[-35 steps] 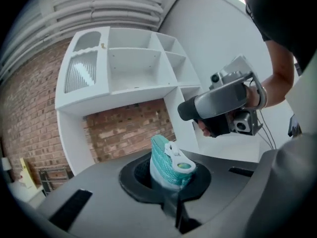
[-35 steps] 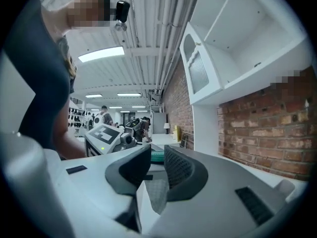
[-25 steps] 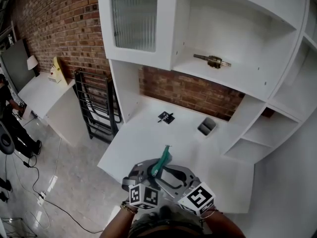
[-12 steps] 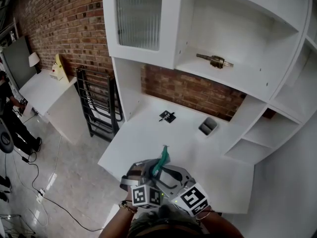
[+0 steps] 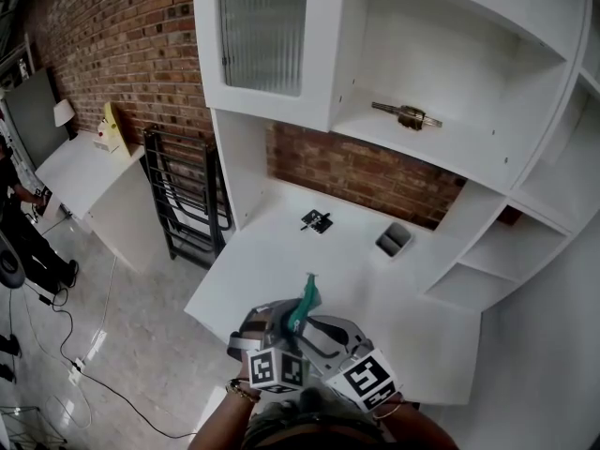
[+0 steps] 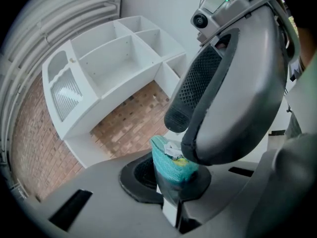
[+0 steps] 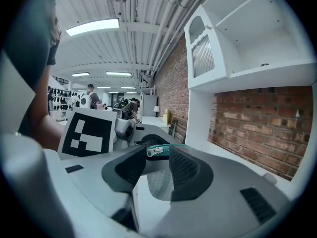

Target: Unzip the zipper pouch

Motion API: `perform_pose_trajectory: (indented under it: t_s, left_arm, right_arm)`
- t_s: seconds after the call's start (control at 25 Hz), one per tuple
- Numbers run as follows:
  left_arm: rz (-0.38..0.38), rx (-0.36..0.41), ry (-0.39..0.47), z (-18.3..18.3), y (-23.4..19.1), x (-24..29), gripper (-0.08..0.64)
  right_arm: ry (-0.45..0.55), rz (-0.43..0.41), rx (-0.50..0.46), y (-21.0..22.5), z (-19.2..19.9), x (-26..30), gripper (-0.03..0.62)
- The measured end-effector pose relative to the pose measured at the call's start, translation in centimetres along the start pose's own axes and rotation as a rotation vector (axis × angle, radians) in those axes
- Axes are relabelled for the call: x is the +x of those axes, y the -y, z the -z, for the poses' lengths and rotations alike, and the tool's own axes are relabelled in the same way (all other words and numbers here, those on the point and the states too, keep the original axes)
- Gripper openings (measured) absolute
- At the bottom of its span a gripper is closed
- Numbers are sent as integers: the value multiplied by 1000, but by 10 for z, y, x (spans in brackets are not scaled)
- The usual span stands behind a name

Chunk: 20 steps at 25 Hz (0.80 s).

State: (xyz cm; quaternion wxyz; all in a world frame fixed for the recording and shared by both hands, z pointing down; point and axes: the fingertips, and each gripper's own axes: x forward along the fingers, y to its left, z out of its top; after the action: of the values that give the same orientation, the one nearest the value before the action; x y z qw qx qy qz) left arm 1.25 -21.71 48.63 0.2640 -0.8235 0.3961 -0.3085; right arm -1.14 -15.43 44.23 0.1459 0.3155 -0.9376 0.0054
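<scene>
1. Position. The zipper pouch [image 5: 306, 300] is held in the air close to the person's body, above the near edge of the white surface [image 5: 281, 251]. It stands up from between the two claws and rests on nothing.
2. The left claw [image 6: 171, 180] is fully closed, clamping one end of the pouch between its dark pads [image 6: 143, 175].
3. The right claw [image 7: 158, 157] is part open, and its jaws have just been closing. The zipper slider [image 7: 154, 151] lies in the gap at their tips, and the pads are not seen pressing on it.
4. Risk, missed pull. The slider is small and pale. If the jaws close slightly off it, they would likely pinch cloth instead, and a pull would then drag the pouch rather than open it.
5. Risk, slip. The left claw grips only a narrow band of soft fabric. A hard tug along the zipper could draw the pouch out and drop it to the surface or the floor [image 5: 112, 326].
6. Risk, jam. Slack cloth beside the teeth may bunch under the slider. Keeping the pouch taut between the claws should lessen this.
7. Materials.
   - Pouch: teal, mesh-like weave, limp, flat and narrow, with matching zipper tape.
   - Claws: smooth grey moulded shells, with black pads textured in a fine grid.
   - Surface and shelving [image 5: 450, 64]: smooth white board, with a rough red brick wall [image 5: 356, 172] behind.
</scene>
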Motion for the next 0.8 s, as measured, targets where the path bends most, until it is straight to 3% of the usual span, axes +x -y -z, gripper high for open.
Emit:
perform_pose_trajectory:
  t_s: [0.48,0.8]
  left_arm:
    - [22,6,0,0,3,6,6]
    - [41,2,3,0,8,8,6]
  right_arm:
    - [22,-19,59,2,9,-5,63]
    - [20,-2,27,-1,9,-6,44]
